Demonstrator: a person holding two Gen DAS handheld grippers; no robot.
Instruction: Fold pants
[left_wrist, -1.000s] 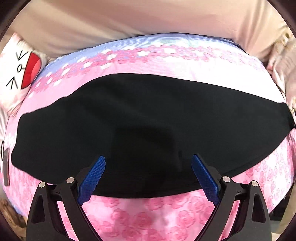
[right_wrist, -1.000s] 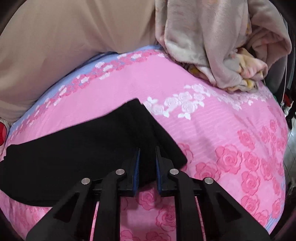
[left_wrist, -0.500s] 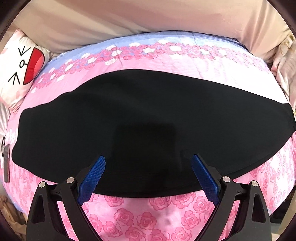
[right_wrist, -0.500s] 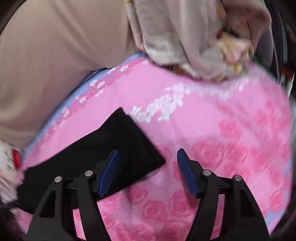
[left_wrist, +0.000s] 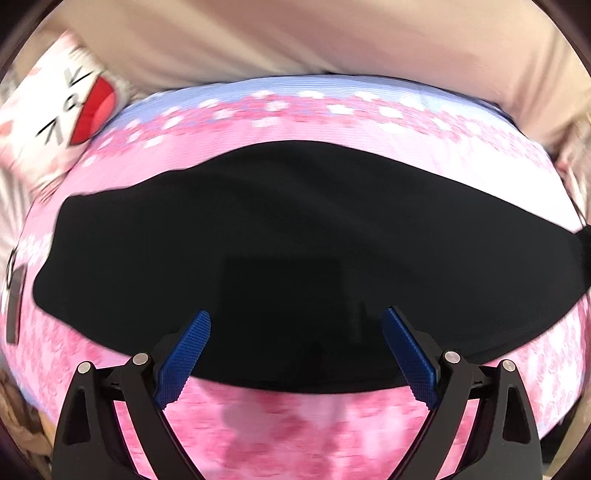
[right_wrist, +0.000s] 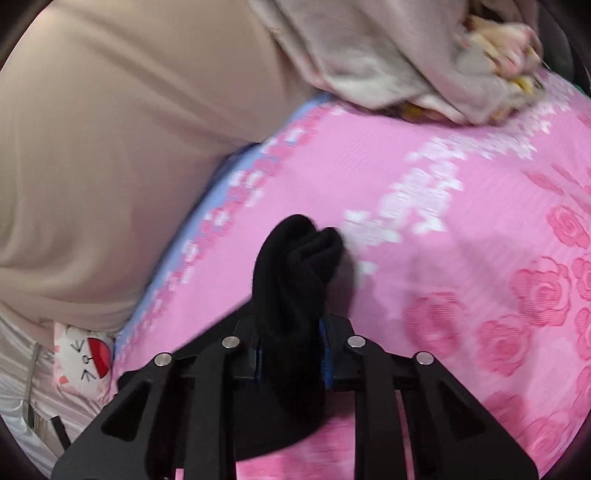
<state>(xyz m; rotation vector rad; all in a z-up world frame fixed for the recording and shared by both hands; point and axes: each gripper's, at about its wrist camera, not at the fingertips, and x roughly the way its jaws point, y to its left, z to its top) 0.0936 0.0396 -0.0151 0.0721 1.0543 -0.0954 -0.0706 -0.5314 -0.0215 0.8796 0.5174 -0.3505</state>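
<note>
rose-print pink bedsheet (left_wrist: 295, 424), soft black pants (left_wrist: 295, 240), bunched end clamped

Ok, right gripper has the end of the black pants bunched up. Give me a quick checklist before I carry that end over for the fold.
1. Right gripper shut on the black pants: ok; its jaws have just closed, and bunched fabric sits between the pads.
2. Grip catches every layer: cannot tell; only a bunched tuft shows.
3. Left gripper free of fabric: ok; it is open, its pads not pressing on the pants.
4. Pants lying flat on the pink rose bedsheet: ok in the left wrist view, no big wrinkles.
5. Fold path clear: ok; the cat pillow and beige blanket lie off the pants.
</note>
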